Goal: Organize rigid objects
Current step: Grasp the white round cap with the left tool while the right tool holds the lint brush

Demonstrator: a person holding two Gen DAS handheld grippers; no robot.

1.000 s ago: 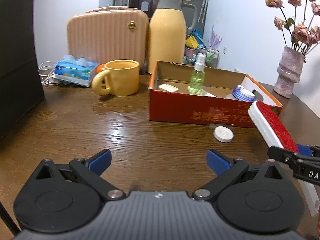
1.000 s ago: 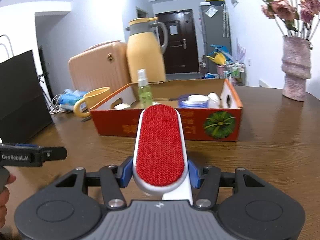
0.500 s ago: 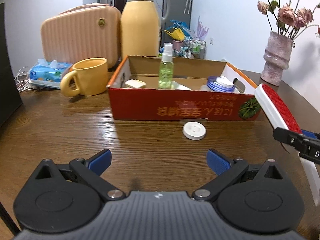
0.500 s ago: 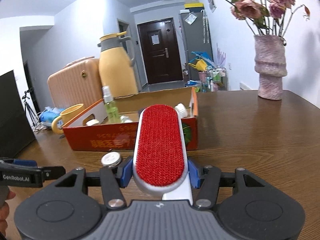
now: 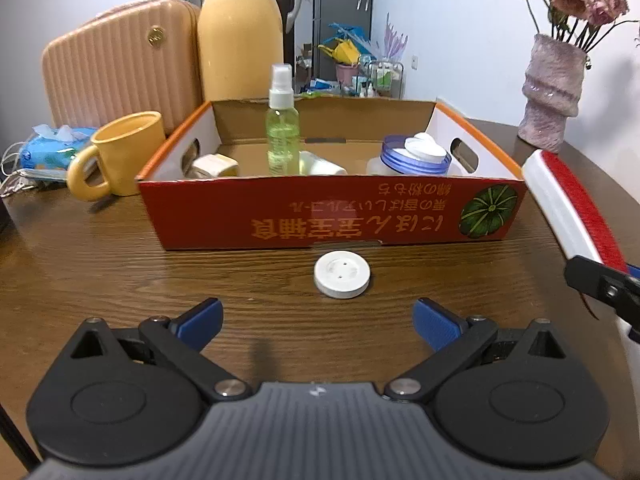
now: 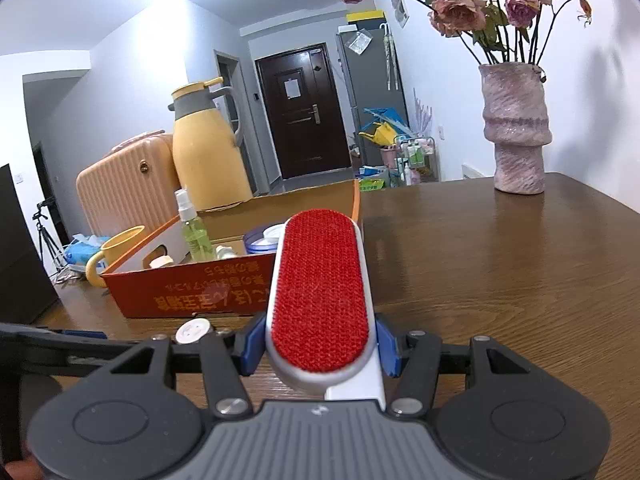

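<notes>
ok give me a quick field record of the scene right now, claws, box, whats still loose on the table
left claw: open, empty, facing the white disc
right claw: shut on lint brush
loose on table: white disc, in front of the box
box: holds spray bottle, blue-rimmed jar, small white items
beside box: yellow mug

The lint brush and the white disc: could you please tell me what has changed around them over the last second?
The left gripper, open, has swung to face the red box squarely and closed in on the white disc, which now lies just ahead of its fingers. The right gripper has carried the lint brush toward the box's right end. The brush stays clamped; the disc has not left the table, and the box contents are unchanged.
</notes>
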